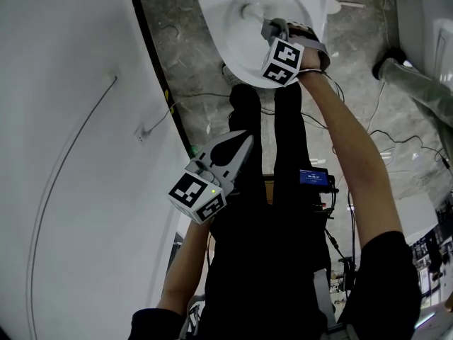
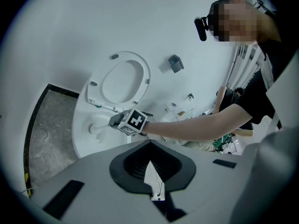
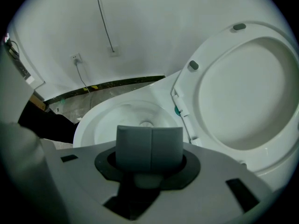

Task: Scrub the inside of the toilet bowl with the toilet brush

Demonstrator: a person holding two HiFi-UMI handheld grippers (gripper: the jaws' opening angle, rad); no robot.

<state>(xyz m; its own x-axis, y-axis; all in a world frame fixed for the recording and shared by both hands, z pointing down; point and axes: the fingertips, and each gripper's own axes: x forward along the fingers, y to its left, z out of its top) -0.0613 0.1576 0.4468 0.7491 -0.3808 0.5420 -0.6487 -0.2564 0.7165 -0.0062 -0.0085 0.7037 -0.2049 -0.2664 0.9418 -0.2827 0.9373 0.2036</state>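
Toilet brush point(image 1: 249, 10) held in toilet bowl point(image 1: 212, 27) by right gripper point(image 1: 274, 28); left gripper point(image 1: 239, 149) kept clear.
The 2 jaws of the right gripper are seen closed together on the handle of the toilet brush, and the white brush head is placed low inside the toilet bowl, near the outlet. The seat point(image 3: 252, 87) is raised behind the bowl. The left gripper is held well apart from the toilet, beside the person's dark trouser legs point(image 1: 283, 190). Its 2 jaws are brought together at the tips, and nothing is gripped between them. A grey stone floor point(image 1: 191, 55) is noted around the bowl.
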